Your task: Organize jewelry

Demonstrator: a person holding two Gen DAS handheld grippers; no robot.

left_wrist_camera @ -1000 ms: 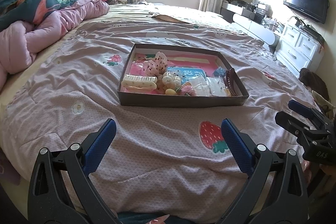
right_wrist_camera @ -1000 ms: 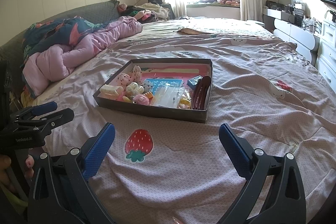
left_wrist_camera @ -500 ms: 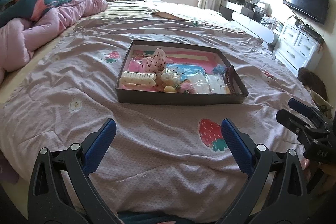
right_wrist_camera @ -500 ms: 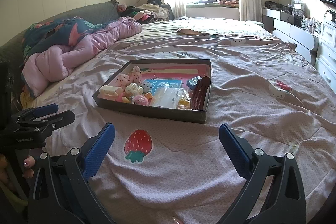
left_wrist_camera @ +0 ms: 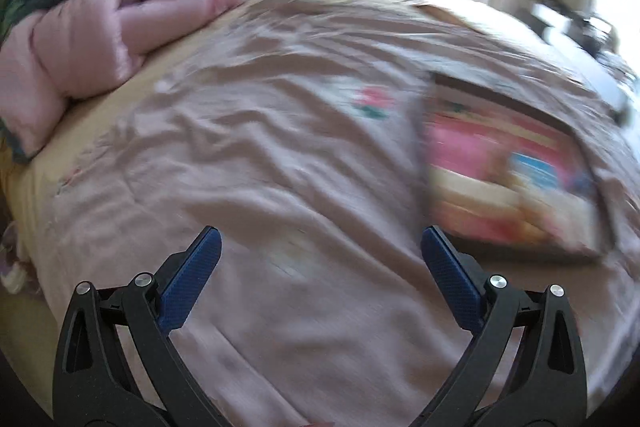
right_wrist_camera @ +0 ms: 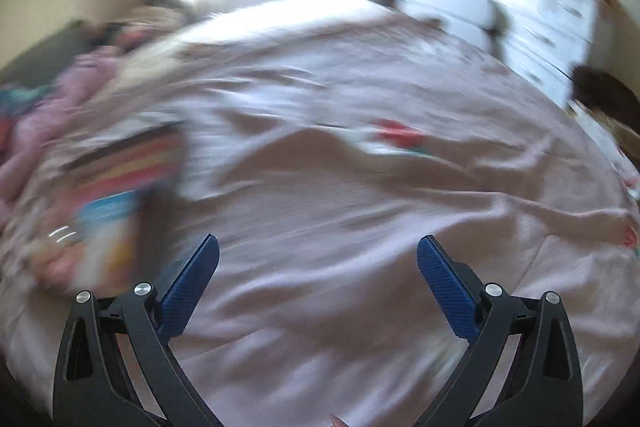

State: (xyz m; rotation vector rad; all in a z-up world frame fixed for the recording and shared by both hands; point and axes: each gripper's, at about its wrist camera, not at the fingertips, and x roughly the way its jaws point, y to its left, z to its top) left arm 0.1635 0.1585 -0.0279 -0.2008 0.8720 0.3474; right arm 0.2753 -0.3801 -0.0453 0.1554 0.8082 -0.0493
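Blur is smearing both views. Left gripper [left_wrist_camera: 320,251] and right gripper [right_wrist_camera: 318,253] are hanging over the bed [left_wrist_camera: 280,155], jaws spread, holding nothing. Box [left_wrist_camera: 508,171] is lying between them; its contents are unreadable, so progress cannot be judged.

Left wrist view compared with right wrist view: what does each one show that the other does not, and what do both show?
Only the left wrist view shows the open left hand-held gripper and the pink quilt in clear detail.

Only the right wrist view shows the open right hand-held gripper and the white drawers.

Both show the blurred jewelry box on the bedspread; its contents are too smeared to identify.
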